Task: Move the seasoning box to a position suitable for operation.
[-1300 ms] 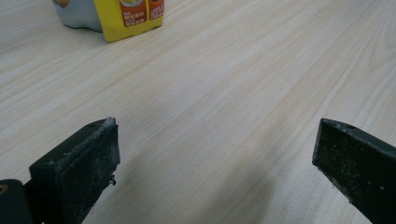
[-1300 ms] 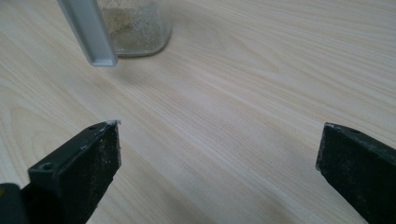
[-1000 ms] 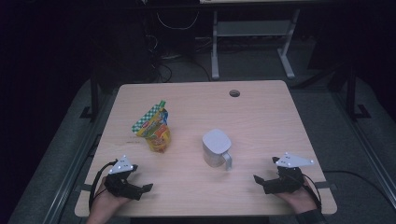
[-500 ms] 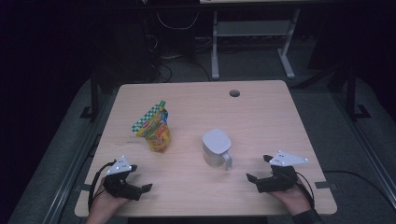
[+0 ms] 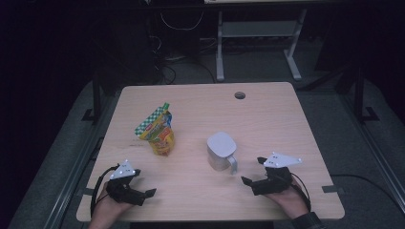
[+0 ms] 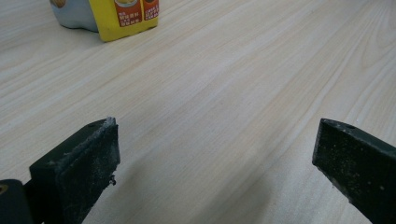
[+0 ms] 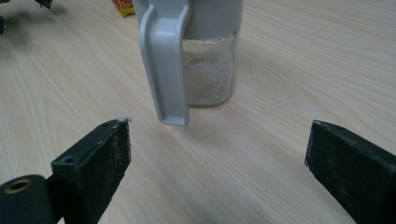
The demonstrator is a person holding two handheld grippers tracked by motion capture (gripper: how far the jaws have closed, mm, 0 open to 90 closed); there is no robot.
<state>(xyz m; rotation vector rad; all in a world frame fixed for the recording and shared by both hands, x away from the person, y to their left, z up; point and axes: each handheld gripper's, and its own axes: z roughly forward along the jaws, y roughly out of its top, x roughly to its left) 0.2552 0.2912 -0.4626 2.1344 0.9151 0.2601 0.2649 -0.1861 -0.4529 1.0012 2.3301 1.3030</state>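
Right gripper (image 5: 251, 174) near jug (image 5: 220, 150), jaws wide, empty.
Jug upright mid-counter (image 5: 267, 119), handle toward right gripper; left gripper (image 5: 143, 183) jaws wide too, snack bag (image 5: 156, 130) beyond it.

Right gripper (image 5: 252, 177) moved left, closer to jug (image 5: 221, 151); fingers spread, handle (image 7: 164, 60) ahead.

Dim, grainy high view with black surroundings; both gripper views brighter, claws softly blurred.
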